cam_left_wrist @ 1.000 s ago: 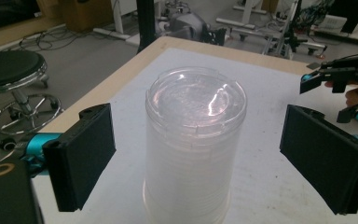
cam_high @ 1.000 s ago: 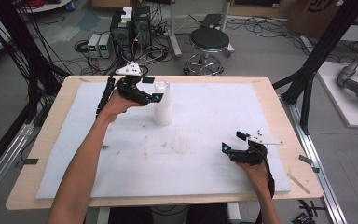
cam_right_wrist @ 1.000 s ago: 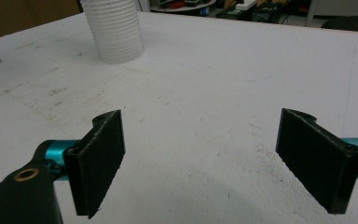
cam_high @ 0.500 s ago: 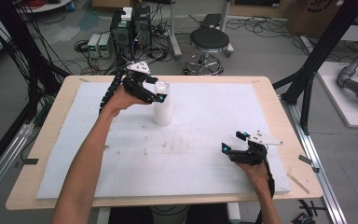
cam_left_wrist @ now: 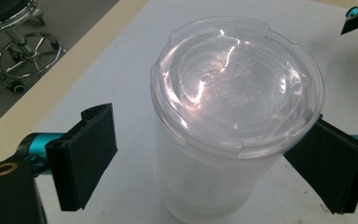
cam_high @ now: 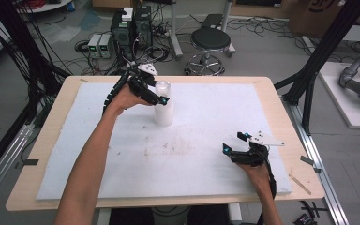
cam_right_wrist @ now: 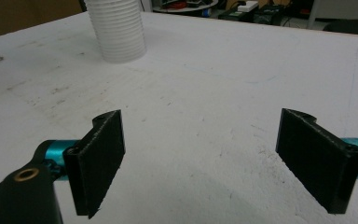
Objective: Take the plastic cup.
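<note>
A translucent white ribbed cup stack (cam_high: 163, 111) with a clear lid (cam_left_wrist: 235, 88) stands upright on the white mat (cam_high: 201, 140), toward the far left. My left gripper (cam_high: 161, 94) reaches over it from the left, its jaws astride the lid rim. They have just been closing with the stack between them. In the left gripper view the left pad (cam_left_wrist: 86, 158) stands clear of the wall and the right pad (cam_left_wrist: 331, 163) sits close to the rim. My right gripper (cam_high: 233, 142) rests open near the mat's front right, with nothing between its pads (cam_right_wrist: 98, 158); the stack (cam_right_wrist: 119, 30) shows far ahead of it.
The mat covers most of a wooden table (cam_high: 51, 154). Beyond the far edge stand a stool (cam_high: 210, 42) and electronics boxes (cam_high: 131, 23) on the floor. Black frame posts (cam_high: 318, 61) rise at the table's right side.
My left gripper has risen and tipped down over the top of the cup stack, and its jaws stand around the lid. The right gripper has stayed still.
</note>
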### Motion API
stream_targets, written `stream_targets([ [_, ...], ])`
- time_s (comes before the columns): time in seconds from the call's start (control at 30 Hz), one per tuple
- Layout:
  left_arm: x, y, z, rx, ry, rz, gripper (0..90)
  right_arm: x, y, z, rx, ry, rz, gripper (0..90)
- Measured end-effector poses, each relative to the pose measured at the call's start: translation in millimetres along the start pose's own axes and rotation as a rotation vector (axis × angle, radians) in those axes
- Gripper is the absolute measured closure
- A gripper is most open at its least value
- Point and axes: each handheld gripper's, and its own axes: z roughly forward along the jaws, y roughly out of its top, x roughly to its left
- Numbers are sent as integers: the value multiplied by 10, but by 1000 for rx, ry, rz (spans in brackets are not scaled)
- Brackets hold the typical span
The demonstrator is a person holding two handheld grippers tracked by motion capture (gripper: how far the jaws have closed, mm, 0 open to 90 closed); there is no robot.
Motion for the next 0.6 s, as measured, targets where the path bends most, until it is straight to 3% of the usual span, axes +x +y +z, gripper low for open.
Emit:
stream_targets([
  [0.6, -23, 26, 45, 18, 8, -8, 180, 0, 0, 2, -3, -1, -3, 154],
])
